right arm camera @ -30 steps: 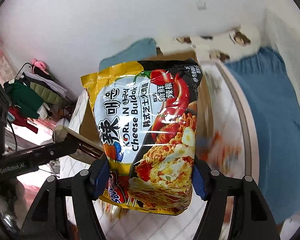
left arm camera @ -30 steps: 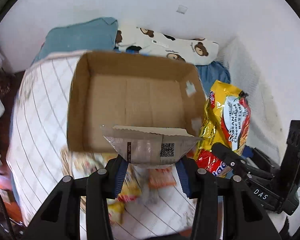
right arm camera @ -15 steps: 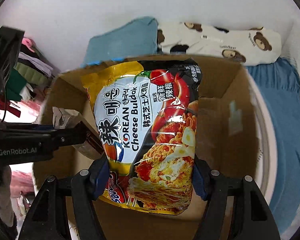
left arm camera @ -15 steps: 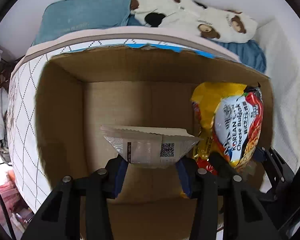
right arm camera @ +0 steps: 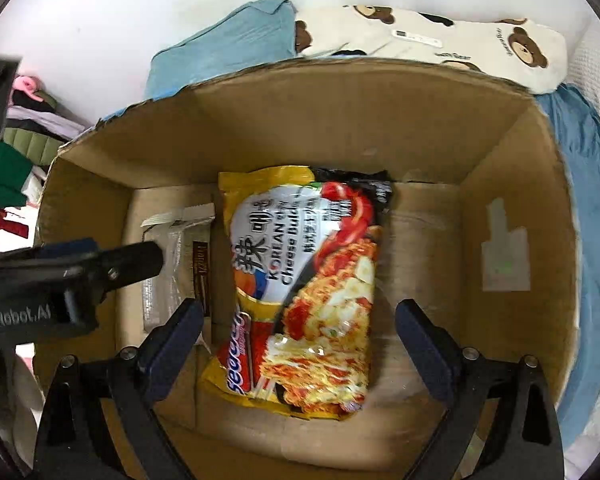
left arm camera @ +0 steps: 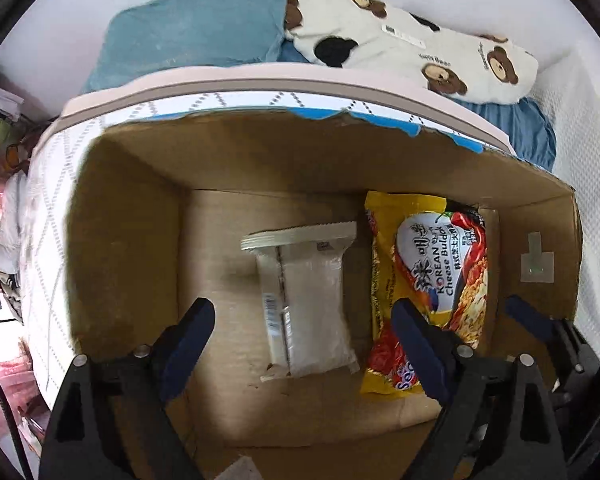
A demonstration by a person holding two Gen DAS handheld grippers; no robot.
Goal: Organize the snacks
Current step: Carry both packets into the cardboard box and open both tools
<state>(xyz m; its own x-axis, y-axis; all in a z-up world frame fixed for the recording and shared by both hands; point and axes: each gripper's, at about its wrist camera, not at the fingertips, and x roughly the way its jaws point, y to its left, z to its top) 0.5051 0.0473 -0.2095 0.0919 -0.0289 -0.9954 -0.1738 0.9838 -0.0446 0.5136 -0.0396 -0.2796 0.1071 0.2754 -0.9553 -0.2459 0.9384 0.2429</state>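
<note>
A brown cardboard box (left arm camera: 132, 248) (right arm camera: 508, 168) stands open under both grippers. On its floor lies a silvery white snack packet (left arm camera: 304, 300) (right arm camera: 180, 256), and to its right a yellow and red Korean cheese noodle pack (left arm camera: 428, 276) (right arm camera: 308, 288). My left gripper (left arm camera: 300, 328) points down above the white packet, its jaws opening, with the pads clear of the packet. My right gripper (right arm camera: 300, 328) hangs above the noodle pack, its jaws opening too, and its pads stand apart from the pack's sides. The left gripper's finger (right arm camera: 100, 268) shows at the left of the right wrist view.
The box sits on a white quilted mattress (left arm camera: 48, 216). Behind it lie a blue pillow (left arm camera: 196, 28) and a white bear-print pillow (left arm camera: 420, 52), against a white wall. A heap of clothes (right arm camera: 16, 168) is at the far left.
Both grippers have come down into the box and opened. The white packet has dropped from the left jaws and the noodle pack from the right jaws; both lie on the box floor.
</note>
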